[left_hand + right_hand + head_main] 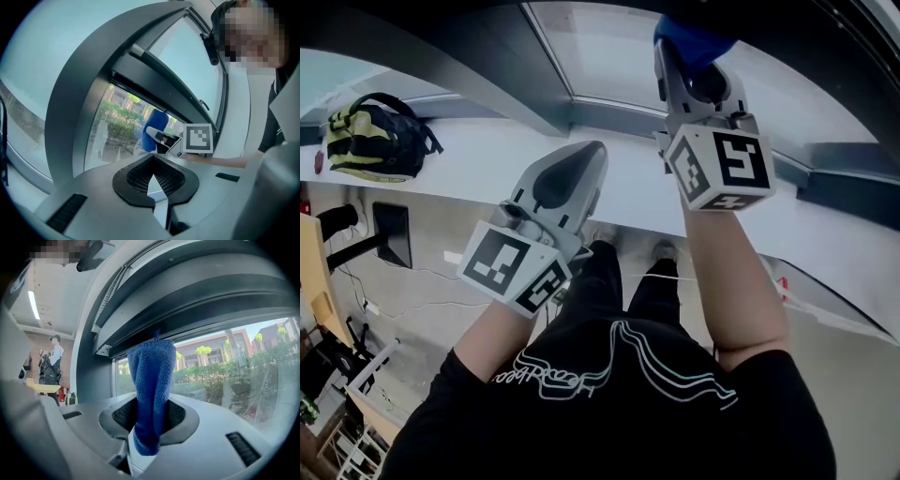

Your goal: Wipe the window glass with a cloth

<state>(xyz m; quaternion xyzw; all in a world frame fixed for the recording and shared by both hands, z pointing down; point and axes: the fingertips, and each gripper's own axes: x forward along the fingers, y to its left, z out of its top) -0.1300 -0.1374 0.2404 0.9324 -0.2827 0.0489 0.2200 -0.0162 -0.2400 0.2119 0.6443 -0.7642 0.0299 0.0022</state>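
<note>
Wiping posture at the window. The right gripper (pixel 682 54), raised toward 1 o'clock in the head view, pinches a blue cloth (pixel 698 36) between its jaws. The left gripper (pixel 577 169) hangs lower, near the centre, its jaws pressed together on nothing. The cloth is soft, napped terry, probably light and limp. It should fold and drag rather than slide, so it is best held by a bunched middle with a free pad left to lie flat on the window glass (pixel 600 42). The glass itself is rigid and smooth and needs only moderate pressure. The right gripper view alone shows the grip: the cloth runs as a doubled band through the jaws, with a short tail below toward 6 o'clock and the longer end rising toward 12 o'clock to the dark window frame (pixel 197 301). It also shows trees and buildings beyond the pane. The left gripper view alone gives a side look, with the cloth at or very near the glass, though contact cannot be confirmed. Only the head view shows the white sill (pixel 478 155) and a backpack (pixel 375 141) on it at 10 o'clock.
</note>
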